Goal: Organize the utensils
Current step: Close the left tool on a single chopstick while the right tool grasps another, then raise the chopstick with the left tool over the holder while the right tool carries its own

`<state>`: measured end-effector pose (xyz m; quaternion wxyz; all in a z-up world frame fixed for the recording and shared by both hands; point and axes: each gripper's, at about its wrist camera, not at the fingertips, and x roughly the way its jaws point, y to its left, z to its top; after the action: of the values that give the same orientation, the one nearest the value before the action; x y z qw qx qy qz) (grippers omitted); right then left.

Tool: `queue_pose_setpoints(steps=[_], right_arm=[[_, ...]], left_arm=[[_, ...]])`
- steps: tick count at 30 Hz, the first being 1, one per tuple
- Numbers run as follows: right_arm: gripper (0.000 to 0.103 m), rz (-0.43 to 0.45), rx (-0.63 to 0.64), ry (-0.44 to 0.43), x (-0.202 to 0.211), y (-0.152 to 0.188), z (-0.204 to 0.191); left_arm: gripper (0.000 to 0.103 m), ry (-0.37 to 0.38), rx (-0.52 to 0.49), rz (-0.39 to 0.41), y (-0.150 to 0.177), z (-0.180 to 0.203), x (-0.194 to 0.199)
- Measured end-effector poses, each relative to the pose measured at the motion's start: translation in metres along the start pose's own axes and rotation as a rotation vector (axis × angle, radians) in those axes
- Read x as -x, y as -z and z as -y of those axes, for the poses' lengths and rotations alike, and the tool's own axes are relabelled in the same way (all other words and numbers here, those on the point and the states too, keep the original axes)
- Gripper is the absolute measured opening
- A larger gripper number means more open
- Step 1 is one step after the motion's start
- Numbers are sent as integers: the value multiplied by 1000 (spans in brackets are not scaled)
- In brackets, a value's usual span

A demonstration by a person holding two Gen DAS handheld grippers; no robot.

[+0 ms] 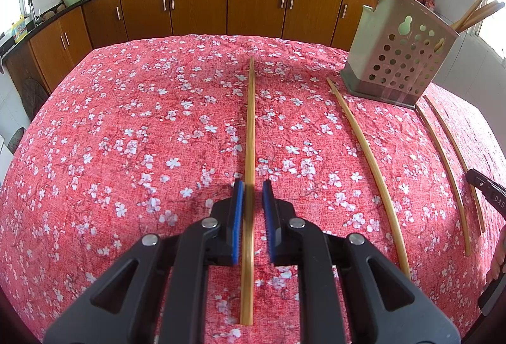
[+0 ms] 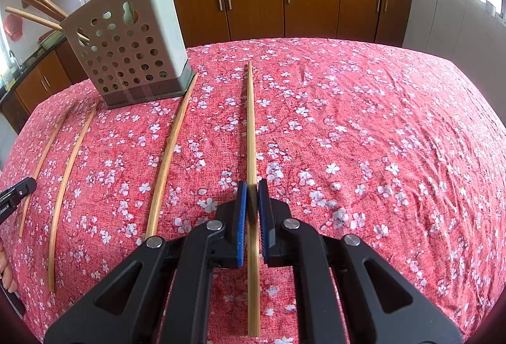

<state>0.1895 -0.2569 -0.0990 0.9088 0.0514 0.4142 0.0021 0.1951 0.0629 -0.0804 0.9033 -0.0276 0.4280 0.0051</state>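
We hold both tongs over the floral tabletop (image 1: 126,122): left tongs (image 1: 253,201) apart around one chopstick (image 1: 250,138), right tongs (image 2: 252,204) nearly closed on another chopstick (image 2: 251,128); holder (image 2: 129,49) upper left.

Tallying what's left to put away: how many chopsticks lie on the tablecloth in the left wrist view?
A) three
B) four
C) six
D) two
B: one chopstick lies between the left gripper's fingers, a second chopstick to its right, a third chopstick and fourth chopstick right of the holder.
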Motion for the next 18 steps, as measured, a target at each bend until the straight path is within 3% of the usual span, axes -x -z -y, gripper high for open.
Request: queue_pose_setpoints(steps=[18], right_arm=[[9,-3,-11,-15,14,15,0]], left_arm=[[15,-9,-46,-4,21,0,18]])
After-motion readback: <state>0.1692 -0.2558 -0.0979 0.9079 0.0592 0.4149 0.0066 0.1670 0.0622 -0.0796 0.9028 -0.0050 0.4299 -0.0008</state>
